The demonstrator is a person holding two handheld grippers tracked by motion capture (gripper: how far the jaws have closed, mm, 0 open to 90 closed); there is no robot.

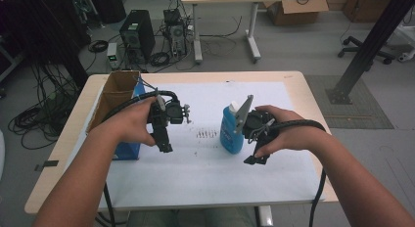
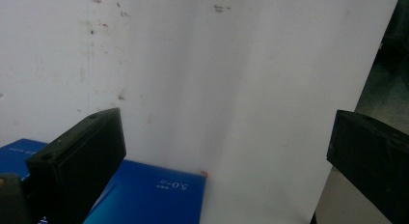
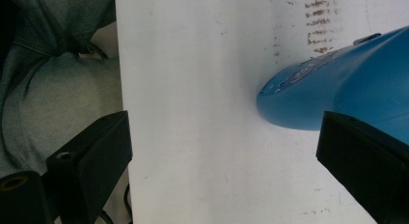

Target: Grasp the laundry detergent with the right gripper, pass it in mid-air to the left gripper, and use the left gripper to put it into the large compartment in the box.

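Between the spread jaws of the right gripper [image 3: 226, 156] lies bare white paper [image 3: 193, 113]; a blue bottle [image 3: 337, 89] sits just beside its right jaw. Below the left gripper [image 2: 226, 151], jaws also spread wide, a blue box [image 2: 149, 195] lies by the left jaw on the counter [image 1: 303, 85].

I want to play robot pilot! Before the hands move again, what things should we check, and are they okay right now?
1. Left gripper open: ok, jaws wide apart.
2. Right gripper open: ok, jaws wide apart.
3. Blue bottle standing up: ok, upright on the white sheet.
4. Bottle between right gripper's jaws: not ok, it sits off to one side by one jaw.
5. Blue box free of the left gripper: ok, it lies below the jaws, not gripped.
6. Bottle cap tight: cannot tell.
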